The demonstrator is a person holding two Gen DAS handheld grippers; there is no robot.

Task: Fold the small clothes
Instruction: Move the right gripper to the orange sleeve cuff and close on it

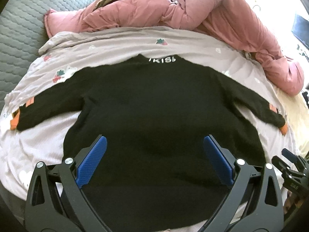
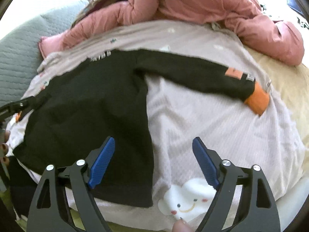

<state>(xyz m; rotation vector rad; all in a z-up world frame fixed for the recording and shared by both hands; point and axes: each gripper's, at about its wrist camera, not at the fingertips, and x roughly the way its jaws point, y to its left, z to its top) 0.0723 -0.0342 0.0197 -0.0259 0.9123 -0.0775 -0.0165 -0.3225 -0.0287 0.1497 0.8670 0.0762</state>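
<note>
A small black sweater [image 1: 154,106] lies flat on a pale lilac sheet [image 1: 115,46], collar away from me, both sleeves spread out with orange cuffs. My left gripper [image 1: 154,145] is open above the sweater's lower middle, empty. My right gripper [image 2: 153,147] is open and empty above the sweater's [image 2: 87,106] right hem edge, one finger over the cloth and one over the sheet [image 2: 202,116]. The right sleeve with its orange cuff [image 2: 257,100] stretches to the right. The right gripper also shows at the left wrist view's right edge [image 1: 289,166].
A pink puffy jacket [image 1: 212,13] is heaped along the far side. A grey quilted cover [image 1: 23,38] lies at the left. A white smiling cloud print [image 2: 185,203] is on the sheet near the front edge. A cream blanket [image 2: 285,89] lies at the right.
</note>
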